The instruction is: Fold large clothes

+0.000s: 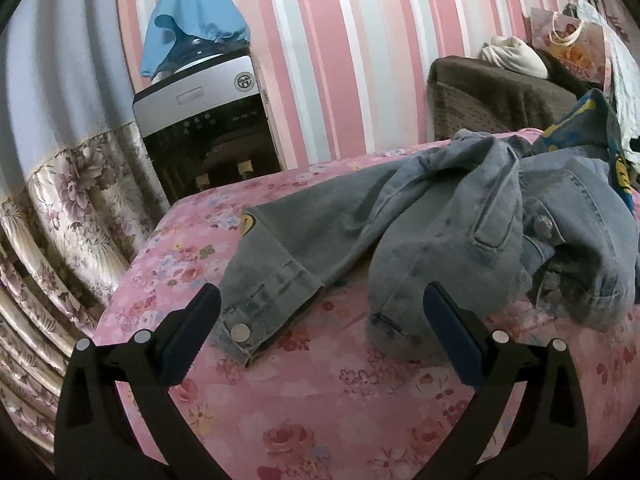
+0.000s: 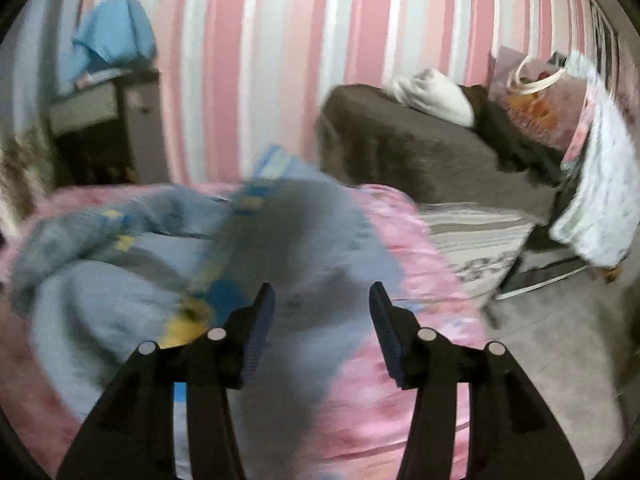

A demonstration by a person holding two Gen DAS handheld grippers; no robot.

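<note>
Jacket: denim jacket (image 1: 460,220), faded blue-grey, lies crumpled on the bed (image 1: 320,400); its bulk is heaped toward the far right of the mattress, unfolded.
Sleeve: one sleeve (image 1: 304,240) stretches out flat from the heap toward the bed's left edge; its cuff (image 1: 256,312) with a metal snap button (image 1: 240,333) rests on the sheet, near the left edge.
Patches: yellow round patch (image 1: 249,222) on the sleeve; blue and yellow print (image 1: 580,120) on the part of the jacket farthest toward the bed's far right corner.
Left gripper: left gripper (image 1: 322,320) hovers low above the near part of the bed, fingers spread wide and holding nothing; the cuff lies just ahead between the fingertips, nearer the left finger (image 1: 192,336), while the right finger overlaps the hem of the heap; contact cannot be told.
Right gripper: right gripper (image 2: 322,308) also has its fingers parted and empty, above the jacket (image 2: 280,280); this view is badly blurred, so contact cannot be told.
Bed cover: pink floral sheet, bare in front of the cuff.
Left of bed: water dispenser (image 1: 208,132) topped with a blue cloth (image 1: 192,20), beside a floral curtain (image 1: 60,220).
Beyond bed: brown sofa (image 2: 400,148) carrying a white bundle (image 2: 432,96) and a gift bag (image 2: 540,100), against pink striped wallpaper (image 1: 340,40).
</note>
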